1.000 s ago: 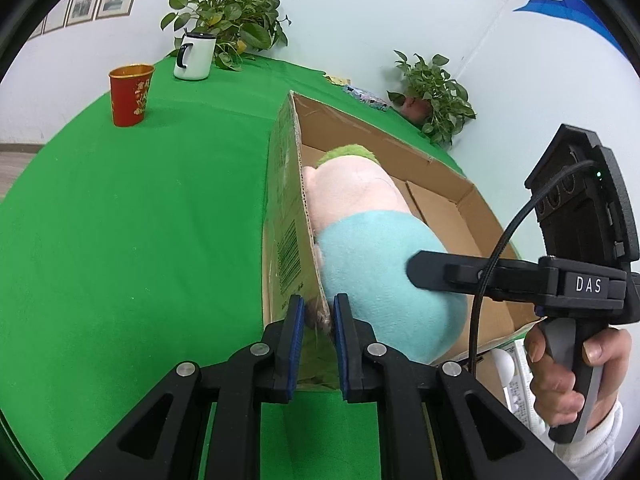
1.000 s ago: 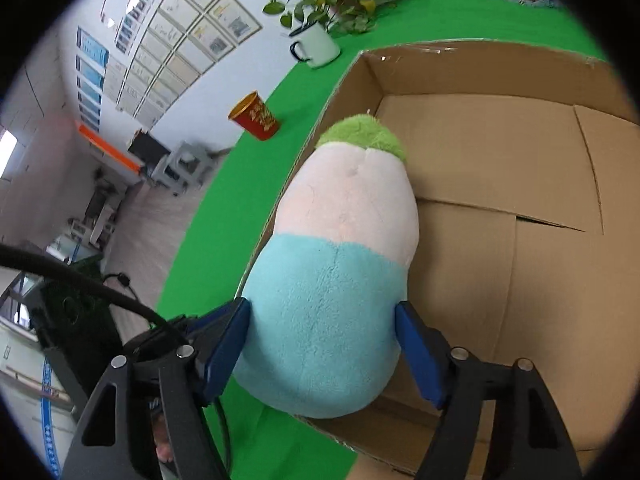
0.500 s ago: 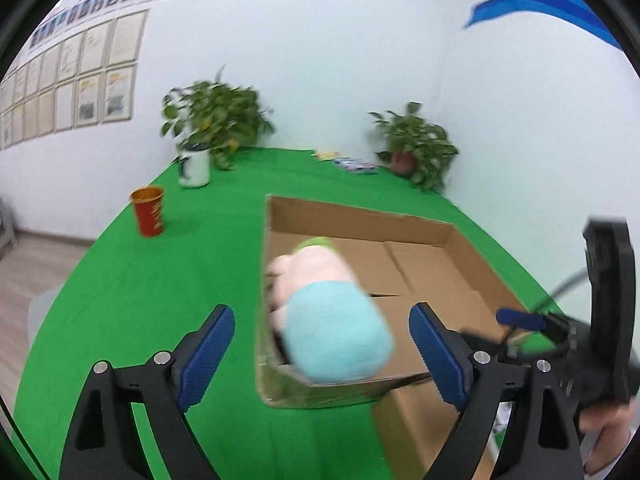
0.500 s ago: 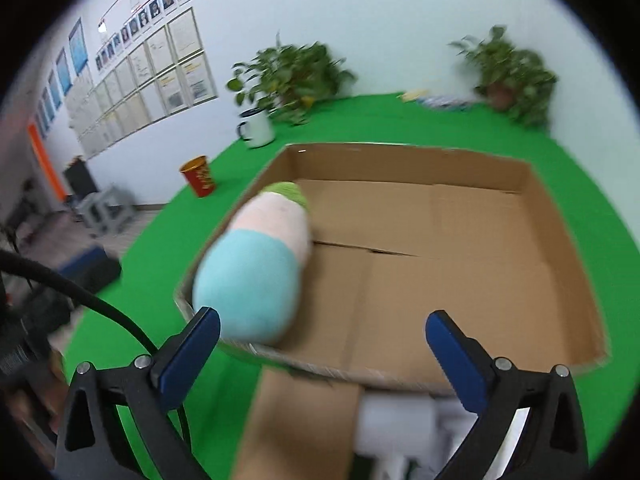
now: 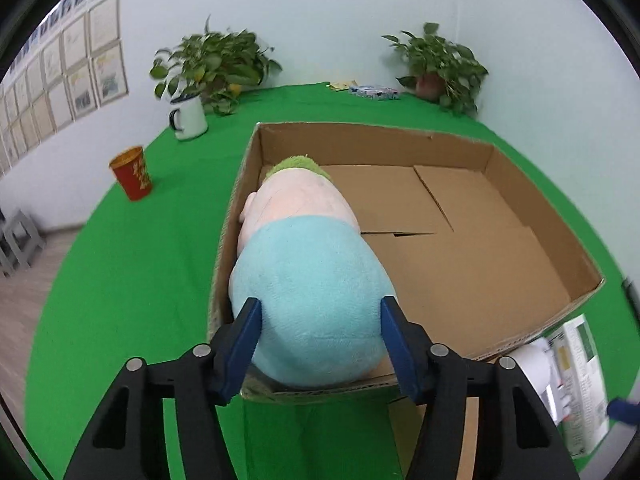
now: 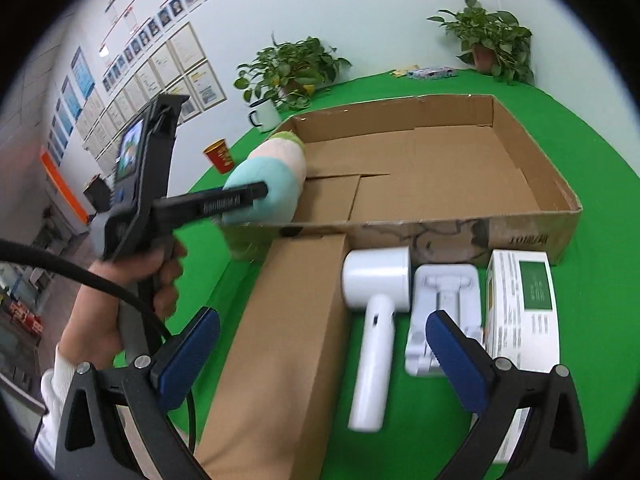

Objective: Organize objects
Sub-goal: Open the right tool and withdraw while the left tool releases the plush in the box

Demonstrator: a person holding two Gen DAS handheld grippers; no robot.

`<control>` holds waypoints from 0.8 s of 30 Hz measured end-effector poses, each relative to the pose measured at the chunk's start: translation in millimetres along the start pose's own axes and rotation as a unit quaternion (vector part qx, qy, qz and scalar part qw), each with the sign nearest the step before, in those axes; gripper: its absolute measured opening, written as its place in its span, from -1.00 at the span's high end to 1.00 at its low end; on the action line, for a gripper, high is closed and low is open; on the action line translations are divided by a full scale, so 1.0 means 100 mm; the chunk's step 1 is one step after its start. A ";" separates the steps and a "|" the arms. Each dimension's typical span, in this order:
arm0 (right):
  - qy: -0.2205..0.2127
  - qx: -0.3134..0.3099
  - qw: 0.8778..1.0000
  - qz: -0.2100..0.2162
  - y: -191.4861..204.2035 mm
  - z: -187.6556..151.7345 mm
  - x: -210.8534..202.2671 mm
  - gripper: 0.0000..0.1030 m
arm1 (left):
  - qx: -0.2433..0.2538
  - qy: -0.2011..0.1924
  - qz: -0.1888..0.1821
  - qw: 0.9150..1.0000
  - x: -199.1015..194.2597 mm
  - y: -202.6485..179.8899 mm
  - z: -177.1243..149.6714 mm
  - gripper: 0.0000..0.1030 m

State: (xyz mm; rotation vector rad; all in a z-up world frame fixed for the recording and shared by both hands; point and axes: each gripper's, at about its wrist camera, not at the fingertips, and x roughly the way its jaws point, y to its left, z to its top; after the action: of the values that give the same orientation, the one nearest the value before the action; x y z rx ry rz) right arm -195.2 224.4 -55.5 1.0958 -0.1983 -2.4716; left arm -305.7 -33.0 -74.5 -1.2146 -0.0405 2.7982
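A plush toy [image 5: 308, 280] with a teal bottom, pink body and green top lies in the left near corner of an open cardboard box [image 5: 540, 240]. My left gripper [image 5: 320, 340] is open, its blue pads on either side of the toy's teal end. In the right wrist view the toy [image 6: 268, 184] and box [image 6: 440, 168] sit farther back, with the left gripper [image 6: 240, 200] at the toy. My right gripper [image 6: 324, 356] is open and empty above a white handheld device [image 6: 376, 320], a white stand [image 6: 440, 312] and a white-green carton [image 6: 524, 304].
A long brown cardboard box [image 6: 288, 340] lies in front of the open box. A red cup [image 5: 132, 174], a white mug [image 5: 188, 118], two potted plants [image 5: 216, 68] [image 5: 440, 64] and a small packet [image 5: 374, 92] stand on the green table near the back wall.
My right gripper let go of the plush toy and drew back over the white items. My left gripper released the box wall, opened wide and came round the toy's teal end.
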 end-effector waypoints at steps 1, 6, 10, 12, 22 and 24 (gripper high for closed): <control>0.003 -0.004 1.000 0.003 0.04 -0.03 -0.01 -0.99 | -0.016 0.001 -0.011 1.000 -0.01 0.07 0.00 -0.04; 0.026 -0.020 0.999 0.003 0.24 -0.23 0.09 -0.99 | -0.021 0.007 -0.015 1.000 0.00 0.11 -0.01 -0.05; 0.051 -0.030 0.998 -0.006 0.39 -0.42 0.18 -0.99 | -0.029 0.006 -0.002 1.000 -0.01 0.11 -0.02 -0.30; 0.059 -0.039 0.997 -0.012 0.47 -0.50 0.18 -0.99 | -0.035 0.009 -0.011 0.999 -0.04 0.15 -0.05 -0.31; 0.109 -0.069 0.990 -0.062 0.67 -0.73 0.45 -0.94 | -0.006 -0.025 -0.058 0.998 -0.82 0.12 -0.47 -0.53; 0.114 -0.080 0.988 -0.070 0.70 -0.77 0.48 -0.78 | -0.007 -0.017 -0.083 0.996 -0.93 0.12 -0.64 -0.53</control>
State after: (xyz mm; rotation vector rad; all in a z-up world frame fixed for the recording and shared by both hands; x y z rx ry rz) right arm -144.6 143.5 -119.8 1.3487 0.1470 -2.4069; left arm -196.8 -54.7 -51.4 -1.1117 -0.1548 2.6794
